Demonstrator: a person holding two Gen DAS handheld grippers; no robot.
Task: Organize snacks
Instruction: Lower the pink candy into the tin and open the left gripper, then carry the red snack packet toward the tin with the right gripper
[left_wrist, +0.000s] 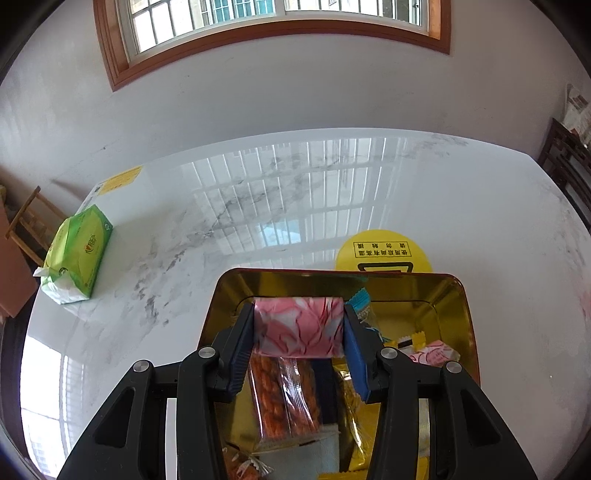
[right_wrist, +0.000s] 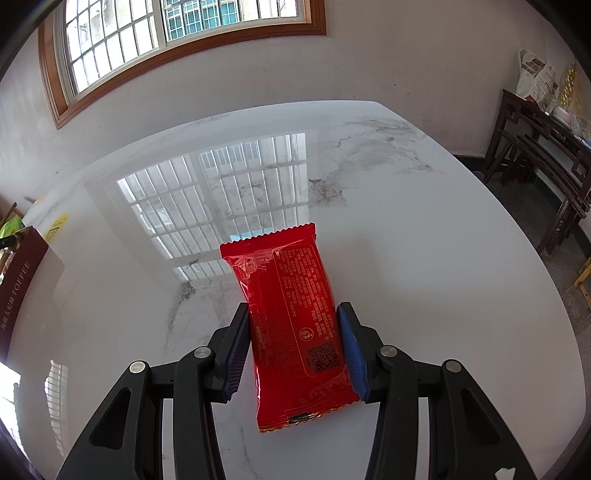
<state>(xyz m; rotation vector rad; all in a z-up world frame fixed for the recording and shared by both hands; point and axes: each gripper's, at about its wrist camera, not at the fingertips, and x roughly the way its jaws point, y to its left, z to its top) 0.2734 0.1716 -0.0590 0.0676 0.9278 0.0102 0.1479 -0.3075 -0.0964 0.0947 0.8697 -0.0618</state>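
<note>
Left gripper (left_wrist: 299, 328) fingers clamp a pink packet (left_wrist: 299, 328) above the gold tin (left_wrist: 454, 317). Right gripper (right_wrist: 293, 347) fingers pinch a red packet (right_wrist: 291, 325) over the counter (right_wrist: 443, 258), tin at nine o'clock.
</note>
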